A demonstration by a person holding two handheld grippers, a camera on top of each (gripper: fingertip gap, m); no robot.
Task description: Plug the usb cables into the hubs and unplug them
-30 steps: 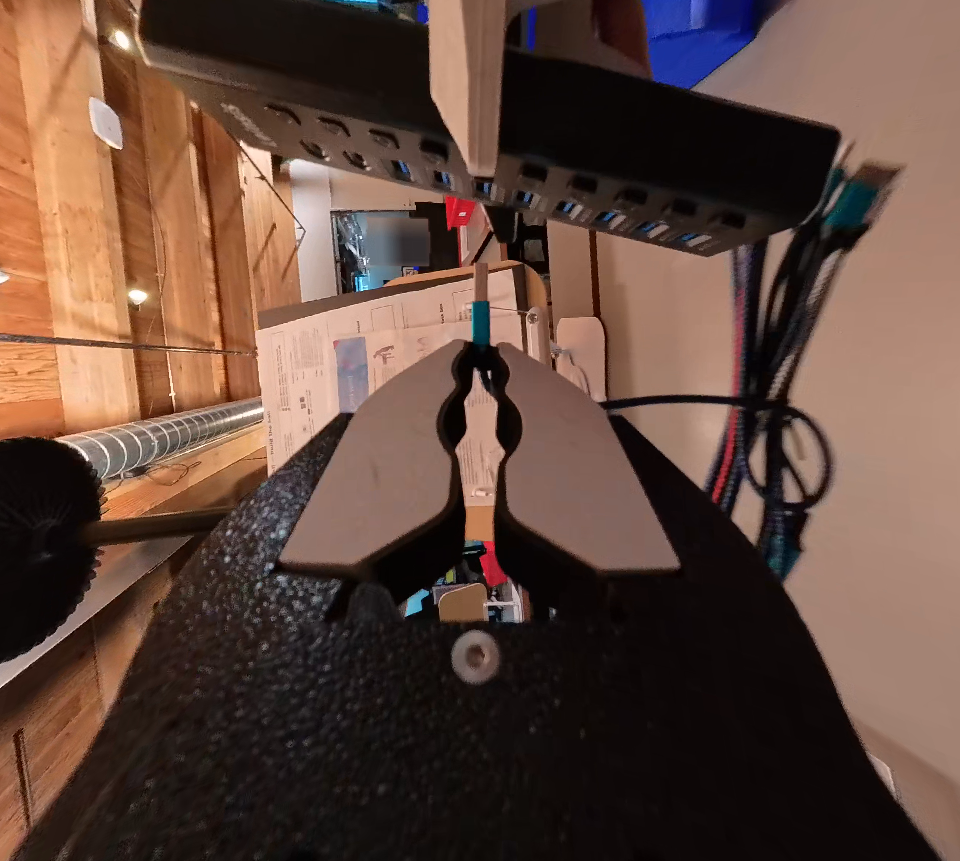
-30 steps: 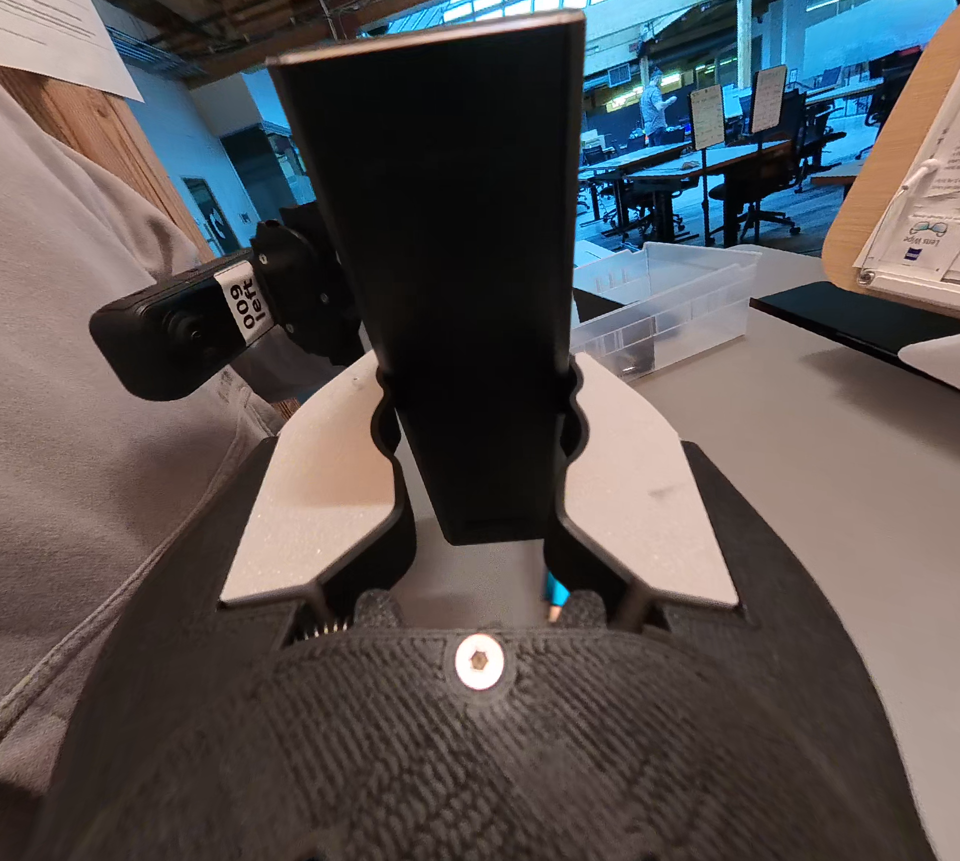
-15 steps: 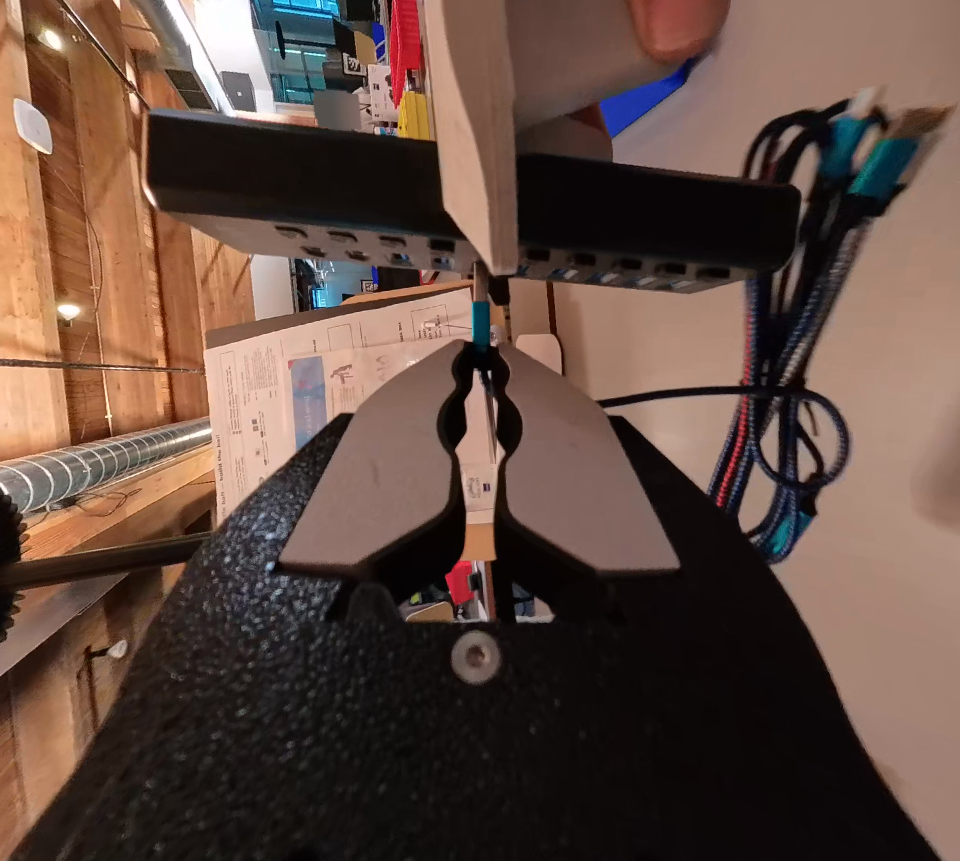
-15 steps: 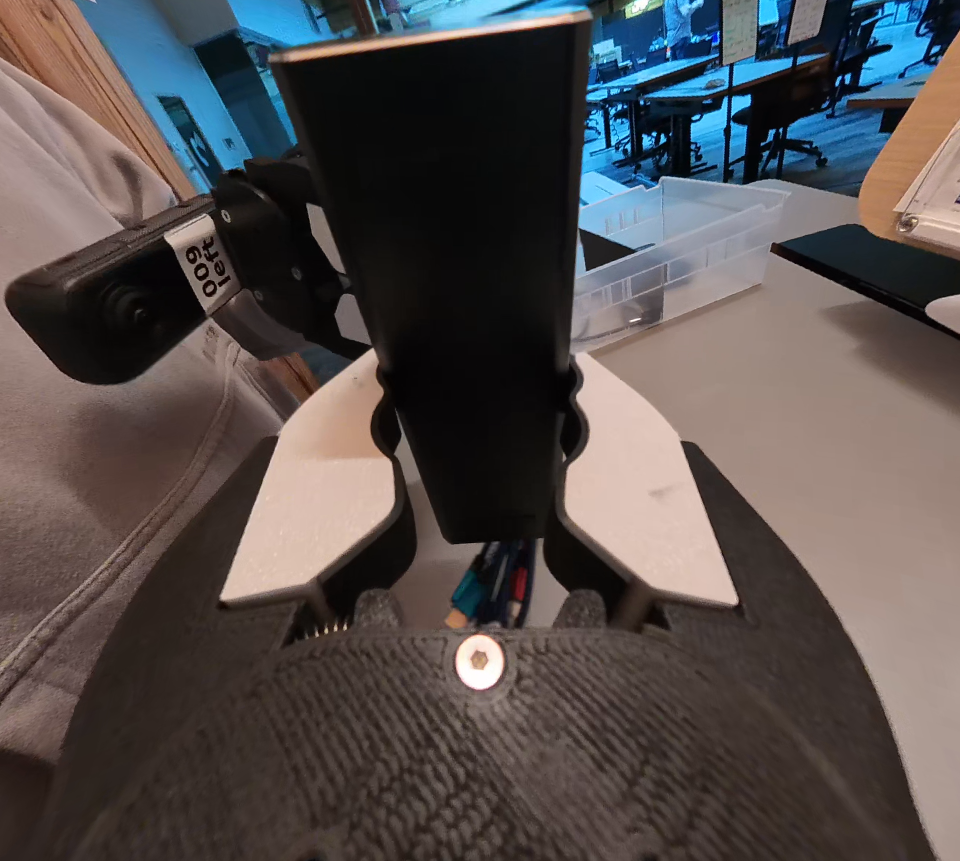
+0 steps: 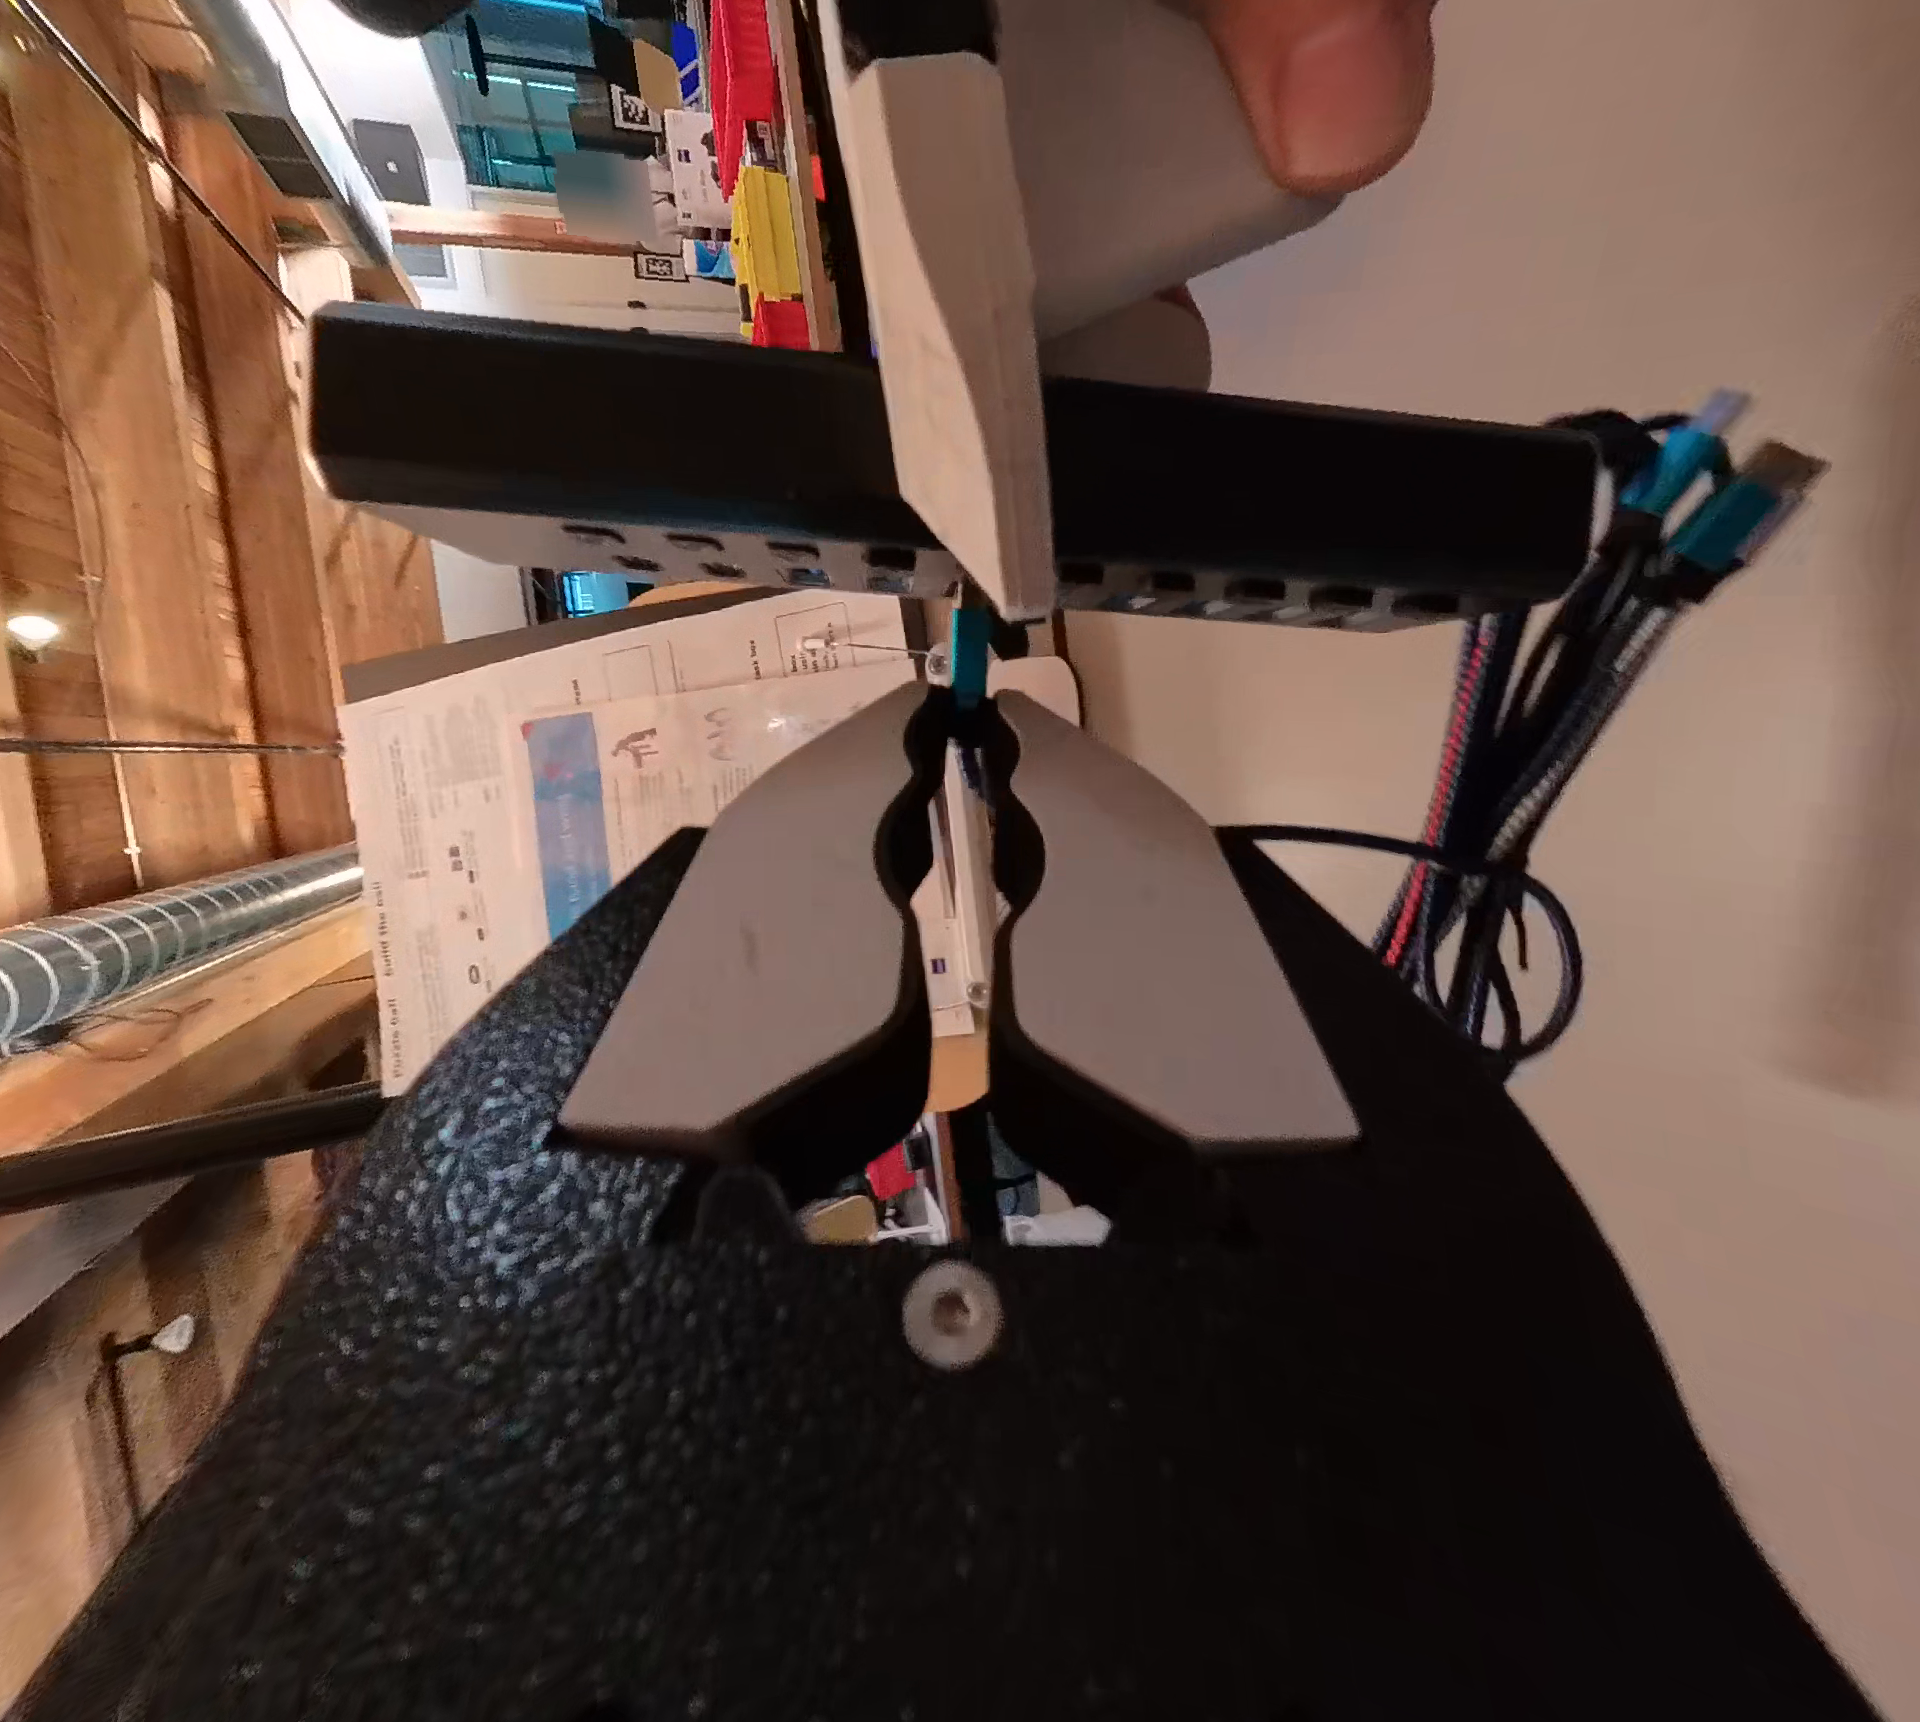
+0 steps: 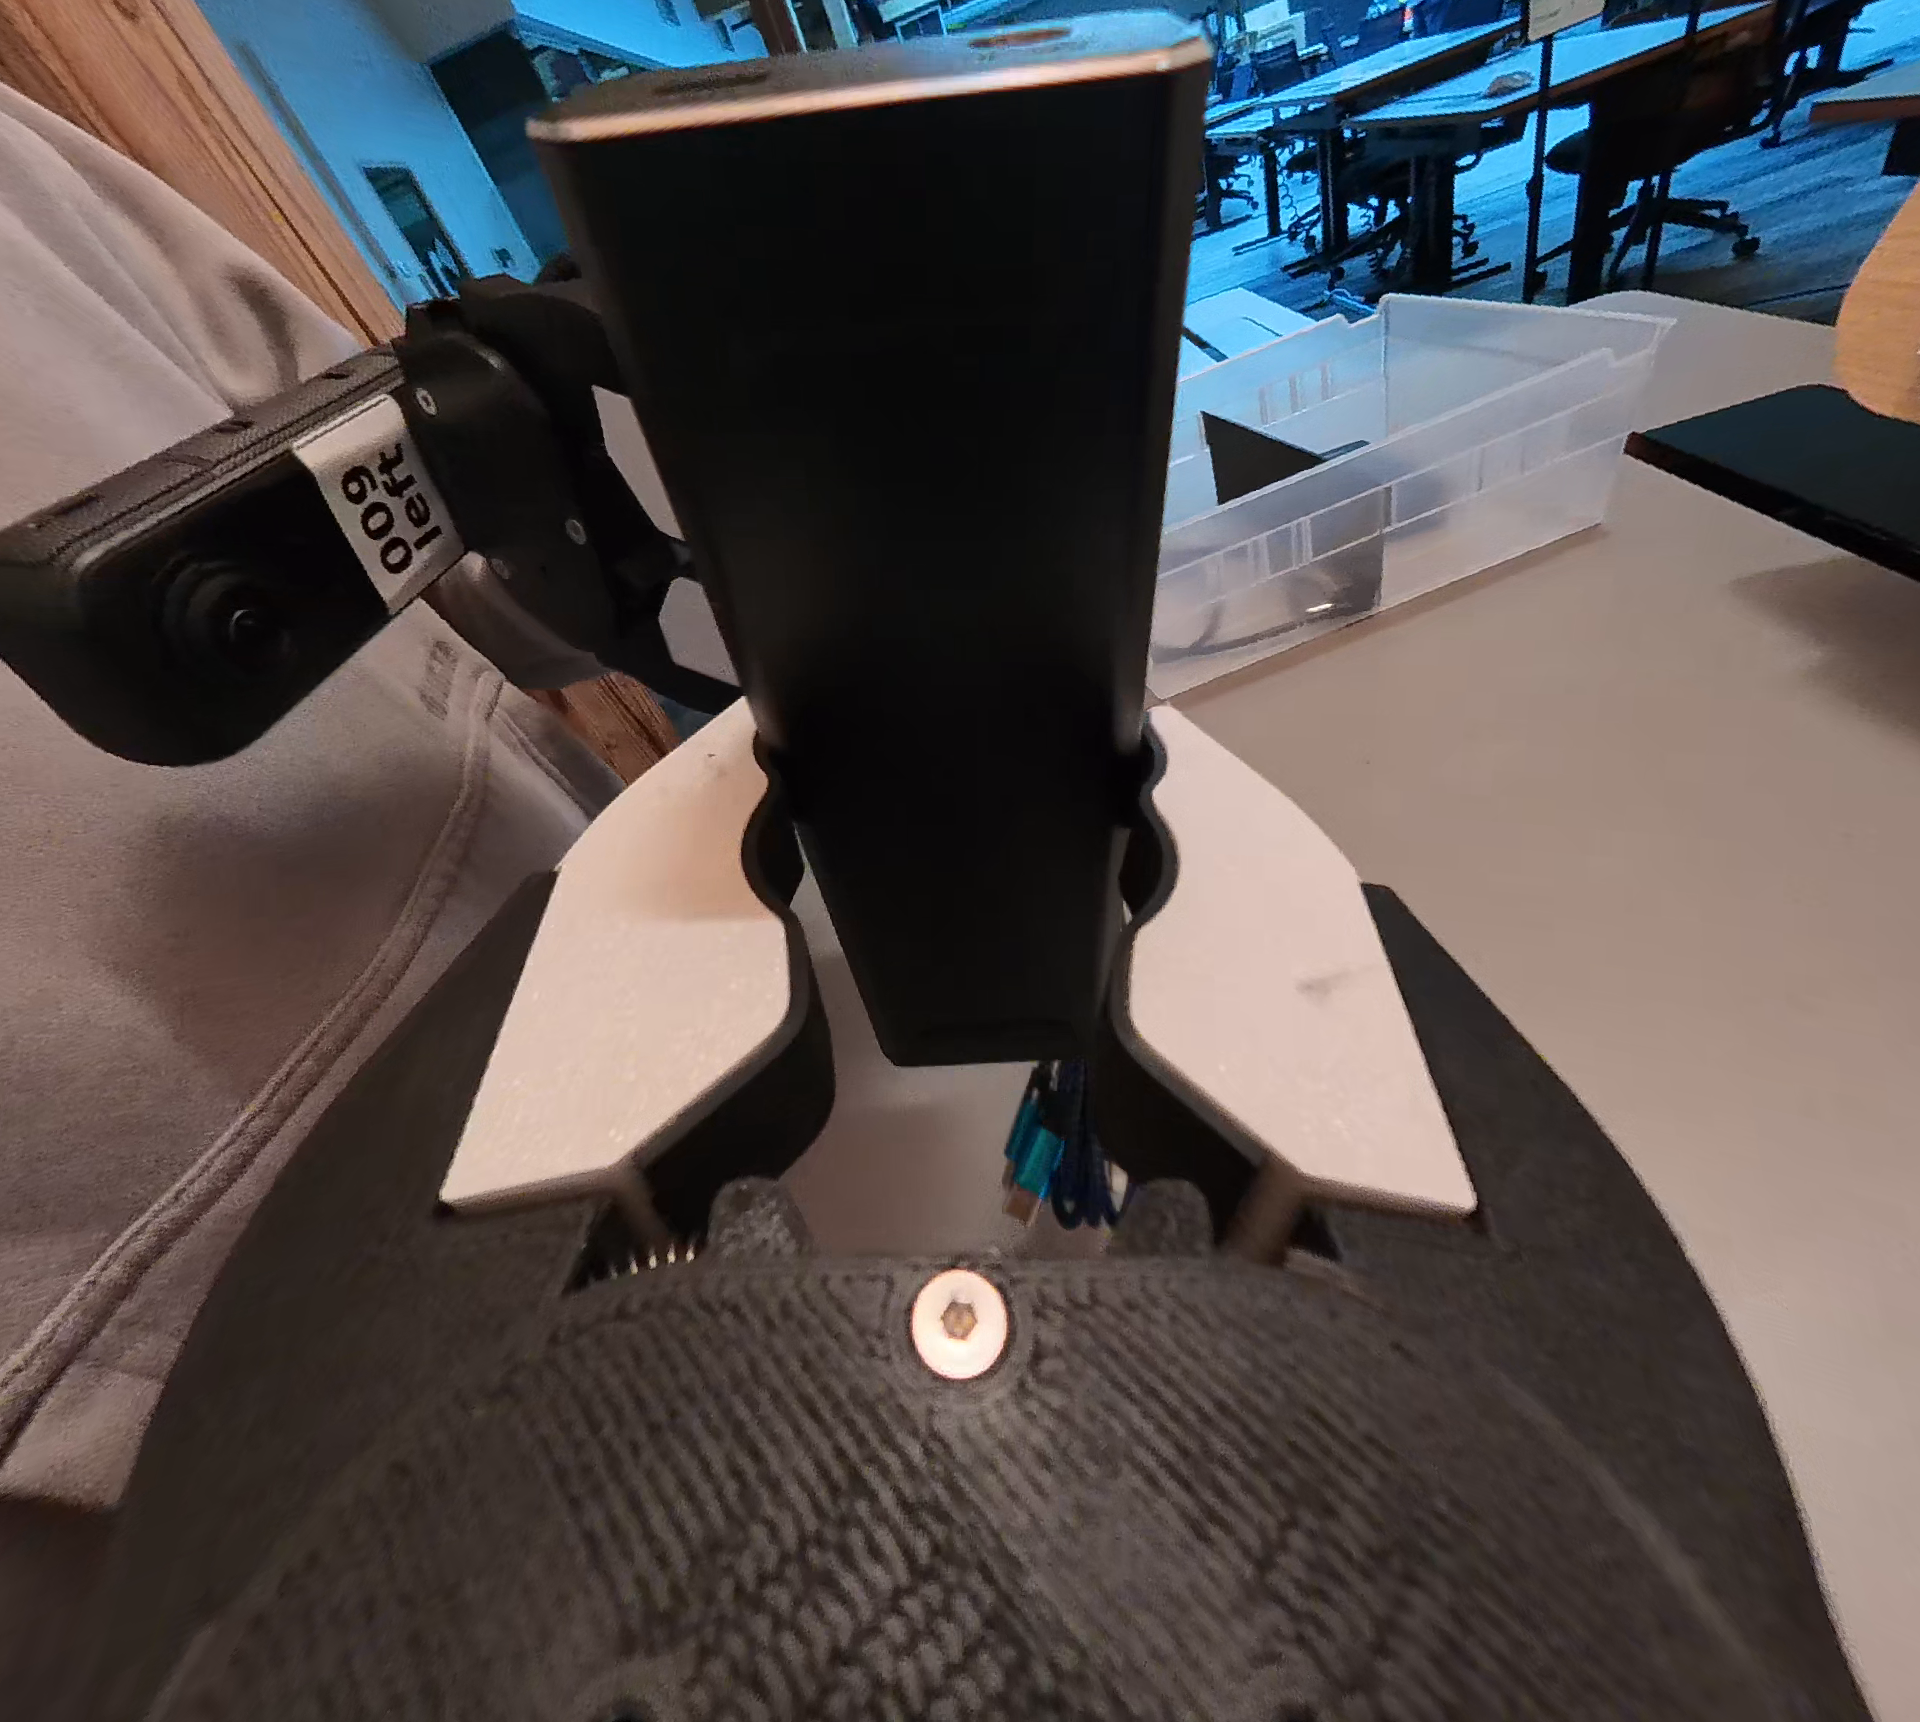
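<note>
Left gripper (image 5: 961,716) pinched tight on the teal plug (image 5: 968,654), I have pushed it up closer, so its tip now meets the black hub (image 5: 623,436) that my right gripper (image 6: 951,799) clamps above the table (image 6: 1558,789), nearly plugged in, I think.

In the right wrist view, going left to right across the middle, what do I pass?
Grey sleeve → left gripper's camera → black USB hub, clamped upright in the right gripper → clear plastic bin → flat black object at the table's right edge.
</note>
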